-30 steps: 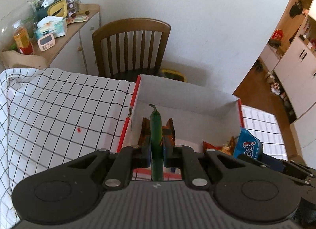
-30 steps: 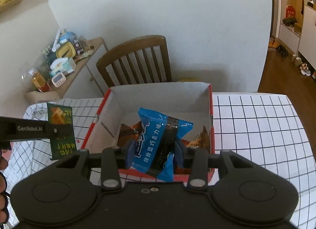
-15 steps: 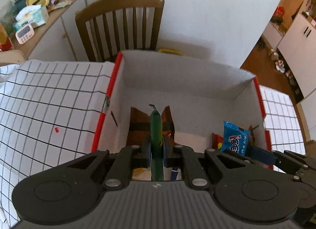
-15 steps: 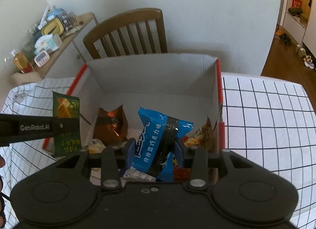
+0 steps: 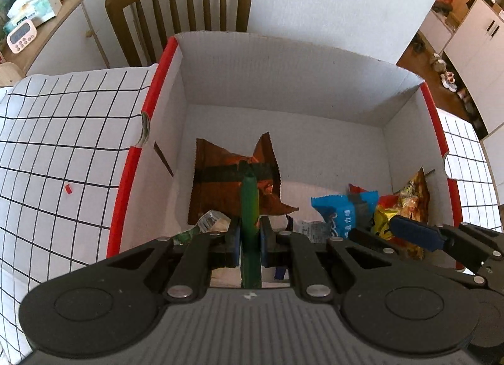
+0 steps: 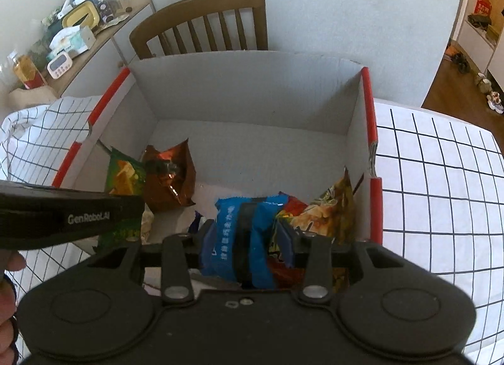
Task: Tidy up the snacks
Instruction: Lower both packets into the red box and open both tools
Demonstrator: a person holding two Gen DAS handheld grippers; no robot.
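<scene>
White corrugated cardboard box [image 5: 283, 81] with red rims sits on a black-grid white tablecloth [image 5: 63, 144]; left wrist view looks steeply down into it. Left gripper [image 5: 250, 232] is clenched on a thin green snack packet [image 5: 249, 204], seen edge-on, upright between the pads, inside the box near its left wall. Behind the packet a brown foil packet [image 5: 226, 176] leans on the box floor. A clear wrapper [image 5: 211, 221] lies just left of the fingers. To the right, a blue snack packet [image 5: 343, 210] sits in the right gripper [image 5: 378, 232], touching a yellow-orange snack bag [image 5: 409, 195] that stands against the right wall. Wooden chair [image 5: 182, 9] beyond the box; cluttered sideboard [image 5: 47, 12] top left.

Right wrist view: right gripper [image 6: 247, 236] grasps the blue snack packet [image 6: 245, 239] across its middle, pads pressing both sides, low inside the box [image 6: 252, 81] toward its right half. The yellow-orange snack bag [image 6: 330, 207] is just right of it, against the red-edged wall. Left gripper [image 6: 126, 210] enters from the left, holding the green snack packet [image 6: 124, 176] flat-on beside the brown foil packet [image 6: 170, 176], near the left wall. Part of a hand [image 6: 8, 317] shows at the bottom left edge. Chair [image 6: 204, 21] and sideboard [image 6: 82, 37] are behind.
</scene>
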